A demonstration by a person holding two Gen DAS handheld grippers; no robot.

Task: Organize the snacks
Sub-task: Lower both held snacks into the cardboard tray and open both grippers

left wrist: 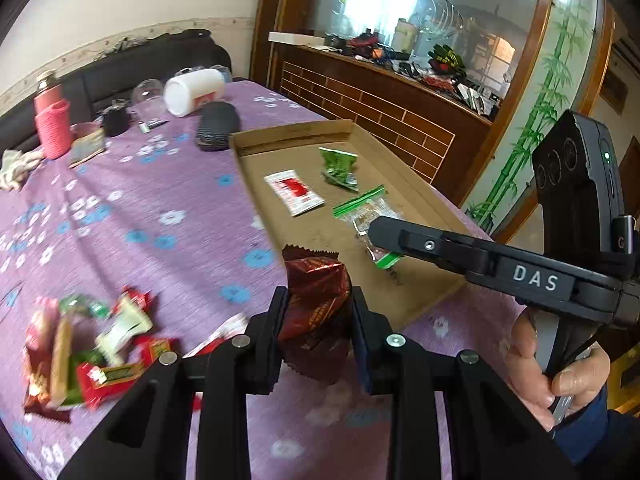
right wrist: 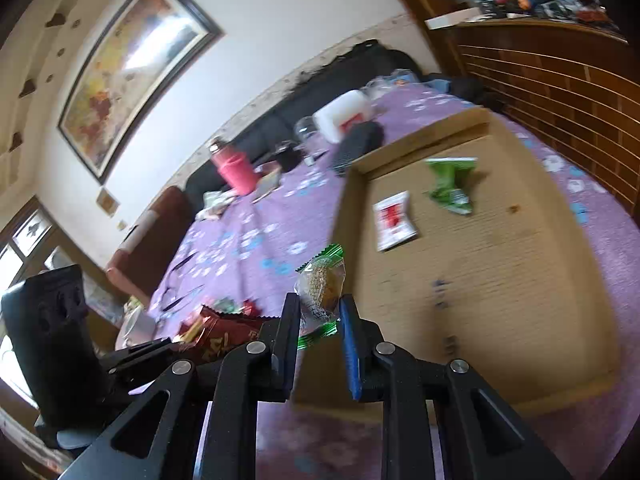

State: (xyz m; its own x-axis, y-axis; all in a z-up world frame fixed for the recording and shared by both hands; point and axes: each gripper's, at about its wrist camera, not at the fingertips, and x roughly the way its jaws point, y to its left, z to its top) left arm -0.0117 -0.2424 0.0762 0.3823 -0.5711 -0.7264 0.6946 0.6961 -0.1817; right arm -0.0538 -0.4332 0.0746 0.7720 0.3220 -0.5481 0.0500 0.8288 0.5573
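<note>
My left gripper (left wrist: 318, 320) is shut on a dark red foil snack packet (left wrist: 316, 304) and holds it above the purple tablecloth, just left of the cardboard tray (left wrist: 288, 133). My right gripper (right wrist: 320, 314) is shut on a clear snack packet with green ends (right wrist: 322, 284) at the tray's near left edge. In the left wrist view that packet (left wrist: 362, 214) hangs over the tray floor at the right gripper's (left wrist: 376, 238) tip. A white-and-red packet (left wrist: 294, 192) and a crumpled green packet (left wrist: 340, 168) lie in the tray. A loose pile of snacks (left wrist: 92, 348) sits on the cloth at lower left.
At the table's far end stand a pink bottle (left wrist: 52, 124), a tipped white jar (left wrist: 194, 90), a black case (left wrist: 218, 126) and small clutter. A dark sofa runs behind the table. A wooden cabinet (left wrist: 380, 108) stands beyond the tray's right side.
</note>
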